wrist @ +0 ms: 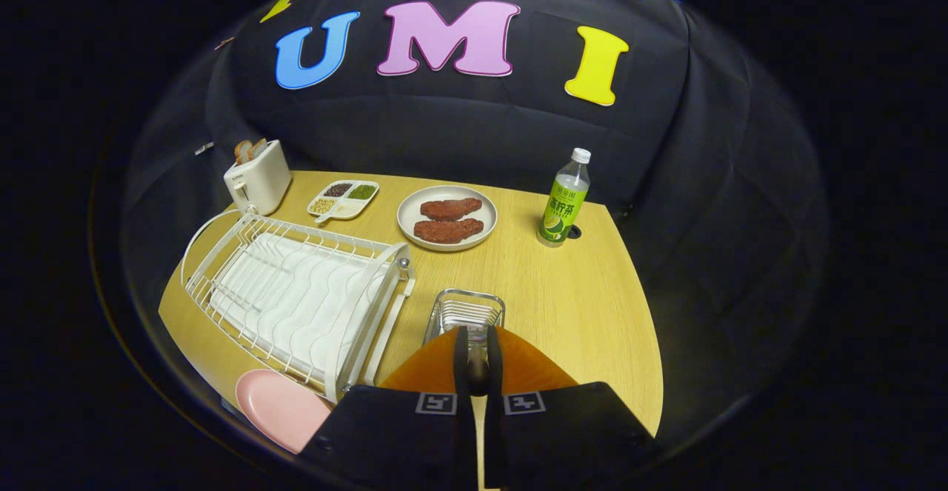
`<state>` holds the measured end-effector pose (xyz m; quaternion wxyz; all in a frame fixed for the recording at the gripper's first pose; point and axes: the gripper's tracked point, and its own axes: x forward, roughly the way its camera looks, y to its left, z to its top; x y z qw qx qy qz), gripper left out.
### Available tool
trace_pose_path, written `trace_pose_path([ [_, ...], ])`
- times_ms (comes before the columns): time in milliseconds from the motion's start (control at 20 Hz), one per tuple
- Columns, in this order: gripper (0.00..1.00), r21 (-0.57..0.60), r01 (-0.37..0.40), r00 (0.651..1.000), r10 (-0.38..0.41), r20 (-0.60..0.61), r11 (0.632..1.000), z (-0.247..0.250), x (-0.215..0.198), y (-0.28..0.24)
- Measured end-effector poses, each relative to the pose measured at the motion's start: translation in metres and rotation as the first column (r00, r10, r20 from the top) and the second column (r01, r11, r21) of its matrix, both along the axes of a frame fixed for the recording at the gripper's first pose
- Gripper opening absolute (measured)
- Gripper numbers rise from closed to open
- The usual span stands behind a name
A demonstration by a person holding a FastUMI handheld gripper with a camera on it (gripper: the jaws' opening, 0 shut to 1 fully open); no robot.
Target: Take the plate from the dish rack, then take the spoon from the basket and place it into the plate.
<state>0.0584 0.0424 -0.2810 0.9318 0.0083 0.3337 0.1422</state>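
Tool [478, 361] clenched on spoon [478, 350], basket [464, 312] just ahead, pink plate [278, 408] left

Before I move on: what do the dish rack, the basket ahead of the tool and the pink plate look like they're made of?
Dish rack: white-coated wire, judging by thin rods, over a glossy white ribbed tray, probably plastic. Basket: bare shiny metal wire, likely steel. Pink plate: smooth matte pink, plastic or ceramic, can't tell. The tool is closed on a thin handle, apparently the spoon.

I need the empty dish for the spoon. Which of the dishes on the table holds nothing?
The pink plate, beside the dish rack near the closed gripper. The white plate holds meat; the divided dish holds grains.
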Motion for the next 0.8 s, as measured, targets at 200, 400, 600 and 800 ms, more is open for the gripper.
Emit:
trace_pose_path([
  [200,0.08,0.01,-0.019,0.999,0.018,0.043,1.0,0.032,-0.005,0.002],
  [400,0.08,0.038,-0.068,0.993,0.064,0.096,0.997,0.078,-0.03,0.006],
  [600,0.08,0.129,-0.172,0.983,0.161,0.088,0.977,0.115,-0.081,0.038],
  [800,0.08,0.22,-0.293,0.956,0.283,0.077,0.931,0.12,-0.135,0.085],
])
